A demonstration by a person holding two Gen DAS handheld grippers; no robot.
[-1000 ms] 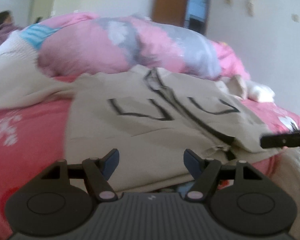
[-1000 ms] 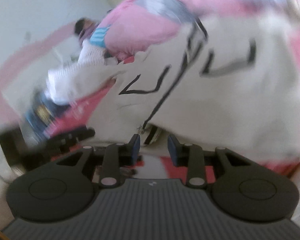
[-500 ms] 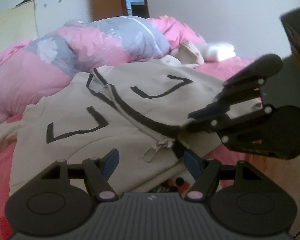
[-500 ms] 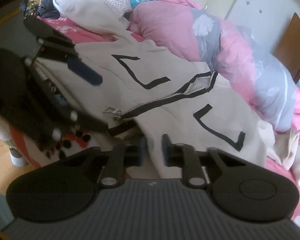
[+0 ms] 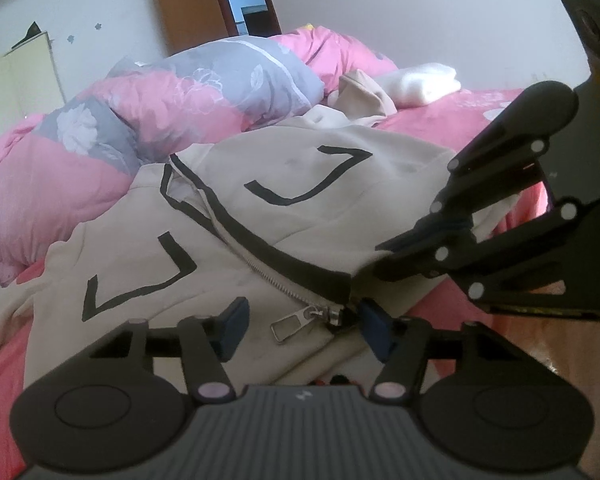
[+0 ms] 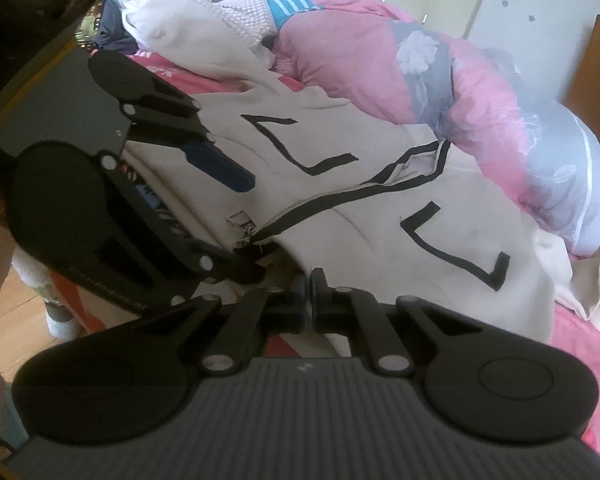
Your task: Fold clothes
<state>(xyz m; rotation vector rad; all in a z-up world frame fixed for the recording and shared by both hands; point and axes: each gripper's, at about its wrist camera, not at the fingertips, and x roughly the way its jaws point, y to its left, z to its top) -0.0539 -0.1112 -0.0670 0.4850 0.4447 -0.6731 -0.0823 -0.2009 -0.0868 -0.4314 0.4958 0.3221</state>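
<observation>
Beige jacket [image 5: 308,208] | left gripper [image 5: 300,320] fingers closing around hem | right gripper [image 6: 308,296] fingers clamp hem | person only right view

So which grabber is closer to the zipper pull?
Left. The left gripper has the zipper pull right between its closing jaws, not yet pinched. The right gripper is shut at the jacket hem, just beside it.

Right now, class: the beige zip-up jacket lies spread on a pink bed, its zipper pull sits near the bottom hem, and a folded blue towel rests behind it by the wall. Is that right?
Not quite. The folded towel behind the jacket is white, not blue; the left wrist view shows it. The rest stands: the jacket lies spread on the pink bed, its zipper pull near the bottom hem.
</observation>
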